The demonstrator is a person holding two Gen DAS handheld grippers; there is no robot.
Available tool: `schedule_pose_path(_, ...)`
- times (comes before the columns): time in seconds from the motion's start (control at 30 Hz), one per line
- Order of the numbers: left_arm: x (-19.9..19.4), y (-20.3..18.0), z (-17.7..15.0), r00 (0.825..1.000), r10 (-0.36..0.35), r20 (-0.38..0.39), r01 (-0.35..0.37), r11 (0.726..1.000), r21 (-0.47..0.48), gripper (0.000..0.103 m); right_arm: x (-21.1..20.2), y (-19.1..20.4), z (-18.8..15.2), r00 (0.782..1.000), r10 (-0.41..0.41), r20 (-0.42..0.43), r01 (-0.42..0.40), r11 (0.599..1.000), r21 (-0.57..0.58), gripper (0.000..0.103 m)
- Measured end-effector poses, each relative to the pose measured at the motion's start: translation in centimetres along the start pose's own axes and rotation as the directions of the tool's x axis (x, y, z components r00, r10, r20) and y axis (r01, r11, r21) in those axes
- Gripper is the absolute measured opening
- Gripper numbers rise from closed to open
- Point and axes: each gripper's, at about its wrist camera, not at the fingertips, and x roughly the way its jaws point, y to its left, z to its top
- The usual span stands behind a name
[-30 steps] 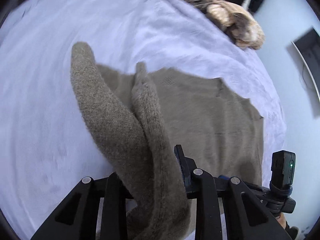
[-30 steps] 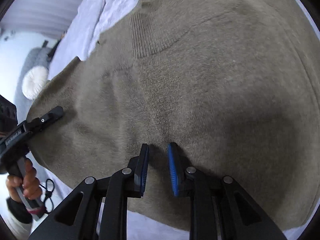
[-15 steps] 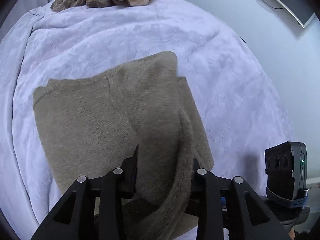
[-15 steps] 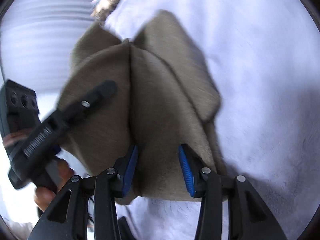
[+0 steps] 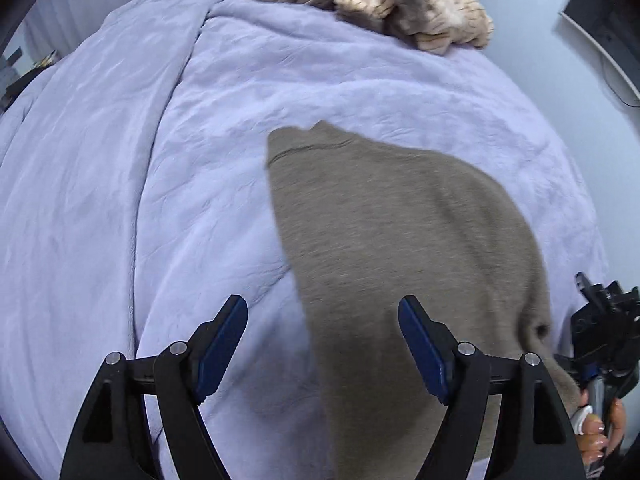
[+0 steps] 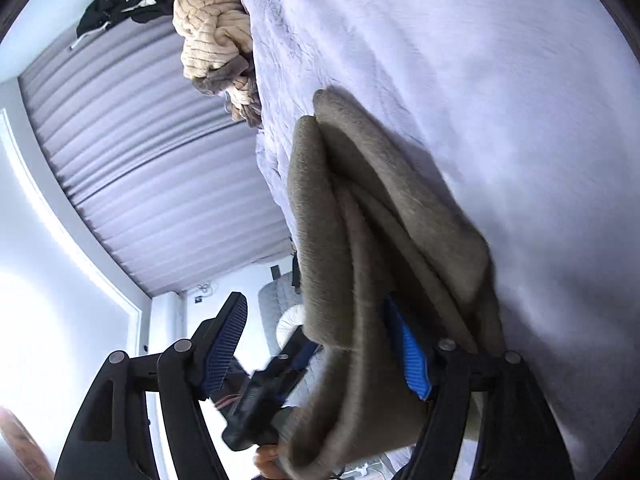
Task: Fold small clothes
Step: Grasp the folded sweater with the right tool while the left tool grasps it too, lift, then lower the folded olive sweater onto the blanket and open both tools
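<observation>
The sweater (image 5: 404, 240) was a plain taupe brown, lying on a pale lavender blanket (image 5: 160, 140). A heap of clothes (image 5: 400, 8) showed cream with thin dark stripes (some grey-brown mixed in). Both grippers had black fingers (image 5: 460, 400) and blue pads (image 5: 220, 348).

My left claw (image 5: 322, 344) has black fingers with silver screws and blue ribbed pads (image 5: 219, 354); my right claw (image 6: 316, 346) looks identical.
</observation>
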Motion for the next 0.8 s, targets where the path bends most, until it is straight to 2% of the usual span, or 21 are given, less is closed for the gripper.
schedule_pose_path(0.07,1.3,0.9,-0.6,0.999,0.005,-0.038,-0.006,1.000,-0.012,0.079,0.9,2.0,0.4,0.994,-0.108,-0.033,0.105,0.991,-0.081,0.074)
schedule_pose_path(0.1,1.6,0.9,-1.0,0.999,0.005,-0.041,-0.005,1.000,-0.006,0.079,1.9,3.2,0.5,0.978,-0.203,-0.048,0.194,0.969,-0.150,0.061)
schedule_pose_path(0.13,1.7,0.8,-1.1,0.999,0.008,-0.038,-0.008,1.000,0.002,0.079,2.2,4.3,0.3,0.958,-0.281,-0.048,0.265,0.940,-0.216,0.043)
schedule_pose_path(0.17,1.7,0.7,-1.1,0.999,0.011,-0.033,-0.011,1.000,0.009,0.079,3.0,5.9,0.0,0.923,-0.383,-0.018,0.359,0.880,-0.310,0.023)
schedule_pose_path(0.2,1.5,0.4,-1.2,1.000,0.008,-0.027,-0.007,1.000,0.018,0.079,3.6,7.3,-0.5,0.905,-0.425,0.019,0.399,0.833,-0.383,0.023)
schedule_pose_path(0.23,1.2,0.2,-1.1,1.000,-0.001,-0.014,0.002,1.000,0.024,0.079,3.7,9.2,-1.5,0.897,-0.438,0.059,0.412,0.780,-0.471,0.022)
schedule_pose_path(0.33,1.0,-0.7,-1.0,1.000,-0.012,0.009,0.011,0.998,0.059,0.079,2.7,10.9,-2.8,0.870,-0.476,0.130,0.463,0.698,-0.546,0.019)
schedule_pose_path(0.4,2.2,-1.3,-1.1,1.000,0.016,-0.001,-0.016,0.995,0.094,0.079,2.2,9.3,-2.0,0.827,-0.541,0.152,0.536,0.679,-0.502,0.019)
schedule_pose_path(0.47,3.4,-1.4,-1.5,1.000,0.025,-0.012,-0.024,0.995,0.097,0.091,1.4,6.8,-0.6,0.765,-0.621,0.170,0.626,0.654,-0.426,0.019)
schedule_pose_path(0.53,3.4,-1.0,-1.7,1.000,0.014,-0.007,-0.014,0.997,0.074,0.092,0.1,5.3,0.0,0.778,-0.608,0.159,0.617,0.690,-0.379,0.018)
schedule_pose_path(0.57,3.3,-0.7,-1.7,1.000,0.009,-0.011,-0.008,0.998,0.064,0.092,-0.4,5.7,-0.2,0.773,-0.609,0.177,0.625,0.683,-0.377,0.019)
schedule_pose_path(0.6,3.2,-0.5,-1.6,1.000,0.010,-0.016,-0.009,0.998,0.057,0.092,-0.7,6.3,-0.5,0.744,-0.635,0.209,0.659,0.643,-0.390,0.024)
schedule_pose_path(0.63,3.1,-0.3,-1.6,1.000,0.016,-0.020,-0.015,0.998,0.053,0.092,-0.8,7.1,-0.7,0.687,-0.680,0.256,0.717,0.577,-0.391,0.026)
schedule_pose_path(0.67,2.9,-0.1,-1.6,0.999,0.020,-0.029,-0.019,0.998,0.052,0.092,-1.2,7.4,-1.0,0.645,-0.710,0.284,0.755,0.531,-0.386,0.030)
schedule_pose_path(0.7,2.6,0.0,-1.5,0.999,0.019,-0.034,-0.017,0.999,0.052,0.092,-0.8,8.1,-0.6,0.640,-0.712,0.290,0.759,0.526,-0.383,0.030)
schedule_pose_path(0.77,2.0,0.2,-1.5,0.999,0.030,-0.026,-0.028,0.998,0.056,0.092,-2.2,8.4,-0.3,0.722,-0.643,0.256,0.688,0.629,-0.362,0.030)
schedule_pose_path(0.8,1.8,0.2,-1.5,0.999,0.038,-0.020,-0.036,0.998,0.060,0.092,-2.4,8.8,0.1,0.762,-0.601,0.241,0.645,0.676,-0.357,0.038)
